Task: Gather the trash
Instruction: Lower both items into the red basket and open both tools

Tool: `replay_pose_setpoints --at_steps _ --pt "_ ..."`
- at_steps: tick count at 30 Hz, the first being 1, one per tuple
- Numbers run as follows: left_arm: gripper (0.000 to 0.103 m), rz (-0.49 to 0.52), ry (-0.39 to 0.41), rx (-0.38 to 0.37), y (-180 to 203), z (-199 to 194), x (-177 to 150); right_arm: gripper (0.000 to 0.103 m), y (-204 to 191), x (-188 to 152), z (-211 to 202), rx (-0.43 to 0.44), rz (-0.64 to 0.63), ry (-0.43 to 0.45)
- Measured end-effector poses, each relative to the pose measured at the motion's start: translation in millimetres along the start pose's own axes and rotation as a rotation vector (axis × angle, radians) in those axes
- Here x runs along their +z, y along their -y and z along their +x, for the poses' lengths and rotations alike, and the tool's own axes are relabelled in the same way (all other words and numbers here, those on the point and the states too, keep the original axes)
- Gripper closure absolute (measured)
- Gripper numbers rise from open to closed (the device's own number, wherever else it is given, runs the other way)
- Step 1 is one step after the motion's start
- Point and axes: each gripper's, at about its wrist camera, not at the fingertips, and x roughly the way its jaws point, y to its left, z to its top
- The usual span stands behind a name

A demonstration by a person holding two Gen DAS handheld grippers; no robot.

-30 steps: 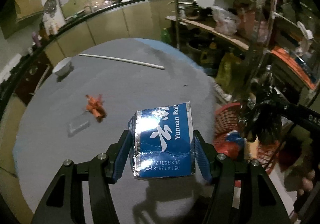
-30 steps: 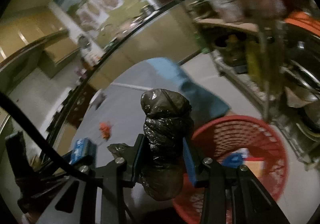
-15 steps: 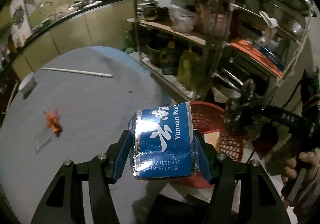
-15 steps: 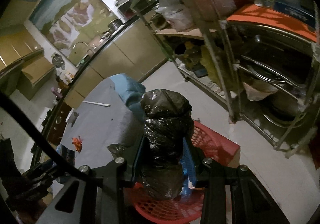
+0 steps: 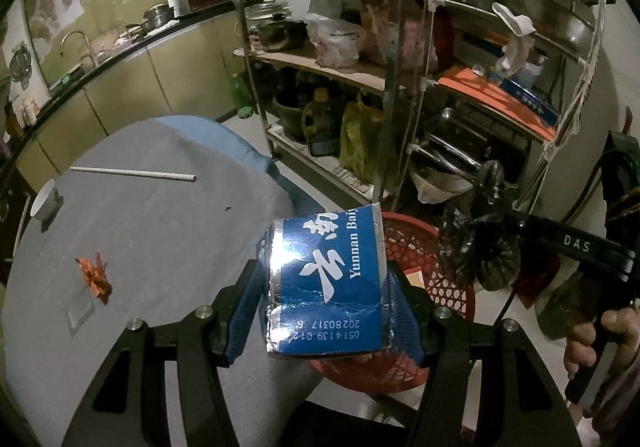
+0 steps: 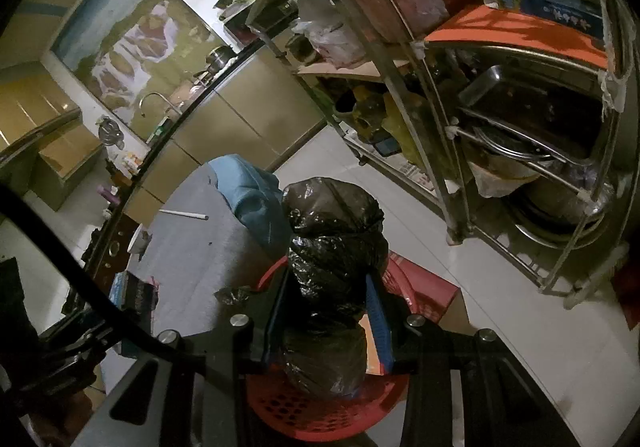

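A: 2 grippers, and each one holds a piece of trash. The left gripper (image 5: 324, 307) has its jaws closed on a blue box (image 5: 326, 283) with shiny silver edges and white writing.

B: Where is the box?

A: Up in the air, at the edge of the bench (image 5: 160, 231), partly in front of the red basket (image 5: 424, 243). The basket sits on the floor by the bench.

B: And the other one?

A: The right gripper (image 6: 328, 311) has its jaws closed on a black bag (image 6: 332, 247). The bag is crumpled and stands up tall between the blue pads. It hangs right over the red basket (image 6: 320, 415).

B: Can you see it from the left camera too?

A: Yes. The black bag (image 5: 480, 243) is on the right there, above the far side of the basket, and a hand (image 5: 592, 339) grips the handle below it.

B: What is on the bench?

A: An orange scrap (image 5: 94, 273), a clear wrapper (image 5: 80, 313) just beside it, a white stick (image 5: 132, 173), and a small white cup (image 5: 44, 199) near the far edge. A blue cloth (image 5: 224, 139) hangs off the bench. A metal shelf (image 5: 400, 59) full of pots and bags stands behind the basket.
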Motion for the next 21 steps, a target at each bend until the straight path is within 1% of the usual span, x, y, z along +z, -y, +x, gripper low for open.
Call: replay_pose_setpoints --at_steps 12,21 --pt "0.04 0.04 -0.022 -0.016 16 15 7 0.062 10 -1 3 0.006 0.022 -0.032" --pt "0.04 0.058 -0.024 -0.042 21 21 13 0.062 14 4 -4 -0.016 0.031 -0.017"
